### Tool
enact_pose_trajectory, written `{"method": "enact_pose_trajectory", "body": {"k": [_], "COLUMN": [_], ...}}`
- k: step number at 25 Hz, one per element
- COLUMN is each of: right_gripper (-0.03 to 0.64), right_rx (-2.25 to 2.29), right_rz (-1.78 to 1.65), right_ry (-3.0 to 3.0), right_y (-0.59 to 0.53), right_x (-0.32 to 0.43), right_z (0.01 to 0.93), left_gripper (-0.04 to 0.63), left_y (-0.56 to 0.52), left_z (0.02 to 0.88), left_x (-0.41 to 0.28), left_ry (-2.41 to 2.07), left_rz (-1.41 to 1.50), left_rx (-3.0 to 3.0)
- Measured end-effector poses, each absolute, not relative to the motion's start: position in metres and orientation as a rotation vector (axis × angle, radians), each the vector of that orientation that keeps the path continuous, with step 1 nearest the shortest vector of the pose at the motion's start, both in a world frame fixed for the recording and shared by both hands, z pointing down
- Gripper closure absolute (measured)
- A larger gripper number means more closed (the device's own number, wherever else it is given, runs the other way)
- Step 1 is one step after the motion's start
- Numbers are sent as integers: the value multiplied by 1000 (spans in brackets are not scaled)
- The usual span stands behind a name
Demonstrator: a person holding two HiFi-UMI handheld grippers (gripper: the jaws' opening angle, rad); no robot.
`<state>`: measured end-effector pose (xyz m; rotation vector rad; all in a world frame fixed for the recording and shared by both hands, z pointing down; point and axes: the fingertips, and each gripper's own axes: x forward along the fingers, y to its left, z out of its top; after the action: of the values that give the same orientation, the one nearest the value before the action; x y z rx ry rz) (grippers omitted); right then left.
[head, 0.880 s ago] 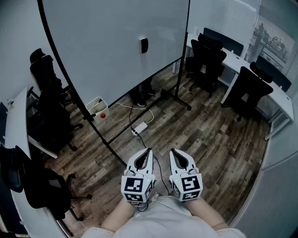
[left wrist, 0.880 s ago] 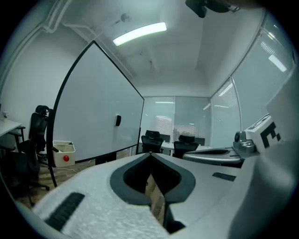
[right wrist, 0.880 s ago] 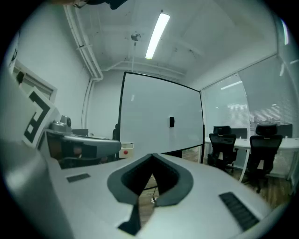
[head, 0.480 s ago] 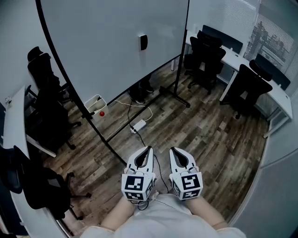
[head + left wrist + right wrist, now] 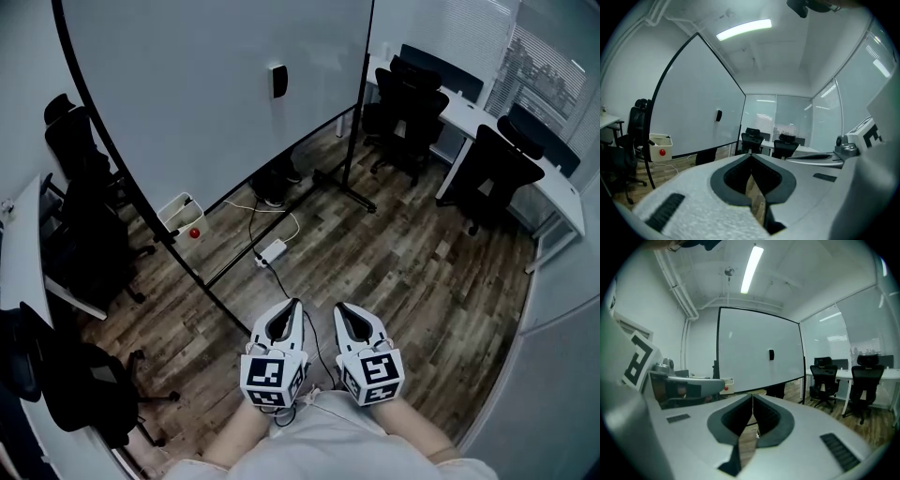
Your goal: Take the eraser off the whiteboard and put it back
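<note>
Now the left gripper (image 5: 293,309) and right gripper (image 5: 343,311) are hovering side by side, jaws pressing together on nothing. Far ahead of the jaws, the eraser (image 5: 278,82) is clinging to the whiteboard (image 5: 187,94), sitting slightly further left in the head view than before.

Eraser (image 5: 277,81) sits on whiteboard (image 5: 187,94), chairs (image 5: 412,98) at right.

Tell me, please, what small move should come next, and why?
Probably a step forward toward the whiteboard. The eraser sits on it, well out of reach, and the left tongs and right tongs are both shut, empty and far short of the board.
</note>
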<state>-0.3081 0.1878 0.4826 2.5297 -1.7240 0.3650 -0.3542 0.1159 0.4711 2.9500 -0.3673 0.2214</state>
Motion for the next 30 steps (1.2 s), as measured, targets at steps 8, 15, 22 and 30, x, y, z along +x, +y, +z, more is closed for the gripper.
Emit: {"method": "enact_pose_trajectory", "body": {"k": [8, 15, 22, 30], "right_gripper": [589, 589, 589, 589], "right_rx": [2523, 2496, 2433, 2407], "right_rz": [388, 354, 315, 433], "right_ry": [-1778, -1843, -1925, -1978], "right_y": [186, 182, 188, 160], "right_x": [-243, -145, -44, 23], "right_z": [493, 481, 469, 491], "left_gripper": [578, 578, 578, 578], "left_y": [110, 105, 111, 82], "left_z": [480, 470, 468, 484], "left_x": [-298, -210, -115, -64], "left_ry": [-444, -561, -654, -767], "left_rz": [258, 238, 195, 261], "left_rx": [2948, 2938, 2886, 2835]}}
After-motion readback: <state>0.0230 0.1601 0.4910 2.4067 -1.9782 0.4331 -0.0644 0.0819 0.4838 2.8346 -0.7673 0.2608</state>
